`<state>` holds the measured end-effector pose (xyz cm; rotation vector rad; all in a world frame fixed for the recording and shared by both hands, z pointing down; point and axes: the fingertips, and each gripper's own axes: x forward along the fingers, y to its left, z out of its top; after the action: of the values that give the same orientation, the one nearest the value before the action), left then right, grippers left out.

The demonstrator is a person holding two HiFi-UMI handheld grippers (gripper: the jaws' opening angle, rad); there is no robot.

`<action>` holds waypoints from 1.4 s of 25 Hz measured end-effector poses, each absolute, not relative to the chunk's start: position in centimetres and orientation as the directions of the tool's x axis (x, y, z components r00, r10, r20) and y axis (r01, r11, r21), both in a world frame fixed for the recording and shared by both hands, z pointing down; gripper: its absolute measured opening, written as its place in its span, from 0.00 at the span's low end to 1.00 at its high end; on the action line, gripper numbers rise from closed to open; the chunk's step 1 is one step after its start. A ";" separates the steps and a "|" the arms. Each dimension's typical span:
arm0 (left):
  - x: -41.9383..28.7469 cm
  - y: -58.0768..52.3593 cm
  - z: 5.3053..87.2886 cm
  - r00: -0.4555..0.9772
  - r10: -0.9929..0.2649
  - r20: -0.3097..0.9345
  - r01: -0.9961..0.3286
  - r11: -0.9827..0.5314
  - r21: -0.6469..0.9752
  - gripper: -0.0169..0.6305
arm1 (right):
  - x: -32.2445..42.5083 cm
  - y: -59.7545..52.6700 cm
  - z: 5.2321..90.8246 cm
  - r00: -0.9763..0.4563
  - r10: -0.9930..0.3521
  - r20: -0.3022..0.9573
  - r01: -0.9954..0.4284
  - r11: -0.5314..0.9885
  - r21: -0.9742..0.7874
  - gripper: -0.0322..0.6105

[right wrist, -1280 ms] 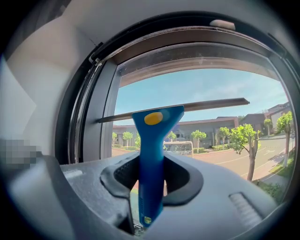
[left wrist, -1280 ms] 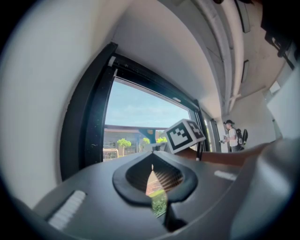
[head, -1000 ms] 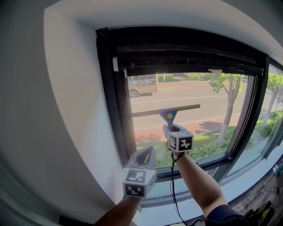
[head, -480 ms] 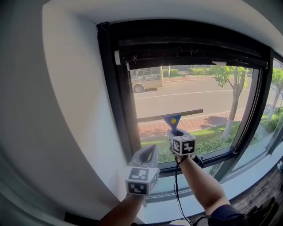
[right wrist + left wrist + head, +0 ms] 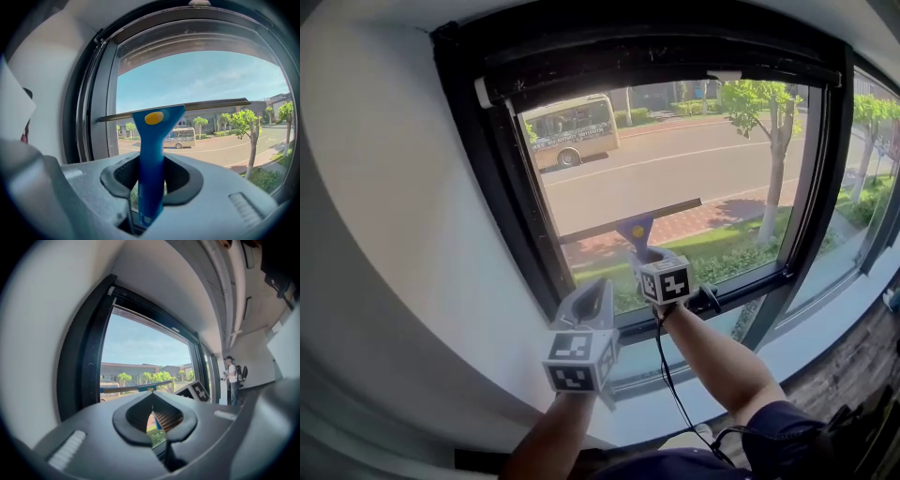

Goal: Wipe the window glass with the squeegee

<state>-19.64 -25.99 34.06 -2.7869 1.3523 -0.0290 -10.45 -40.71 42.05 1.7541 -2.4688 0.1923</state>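
Wiping window glass (image 5: 703, 150) with the squeegee (image 5: 630, 222)
Right gripper (image 5: 647, 260) clamps the handle; left gripper (image 5: 596, 295) idles, jaws together, empty. Uneven pressure could tilt the blade, leaving streaks.

The right gripper (image 5: 643, 259) has drawn the squeegee (image 5: 630, 221) lower down the window glass (image 5: 694, 155), nearer the bottom frame (image 5: 748, 282).

squeegee (image 5: 151, 154) blue, yellow dot | window frame (image 5: 511, 169) black | marker cubes (image 5: 664, 279) black-white squares | wall (image 5: 384, 187) white

Grey left claw (image 5: 600, 287) and right claw (image 5: 642, 259) carry black-and-white marker cubes (image 5: 666, 279); a black cable (image 5: 672, 389); the sleeve (image 5: 778, 433) seems navy.
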 end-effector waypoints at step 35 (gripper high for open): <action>-20.2 -26.8 43.1 0.564 -0.808 0.171 -0.817 -0.576 -0.028 0.03 | -9.9 -39.2 59.7 -0.333 -0.866 0.374 -0.943 0.295 -0.156 0.25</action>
<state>-20.17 -26.81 43.08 -2.8259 1.4696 -0.2635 -9.92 -39.16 59.73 1.6671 -2.3440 0.5166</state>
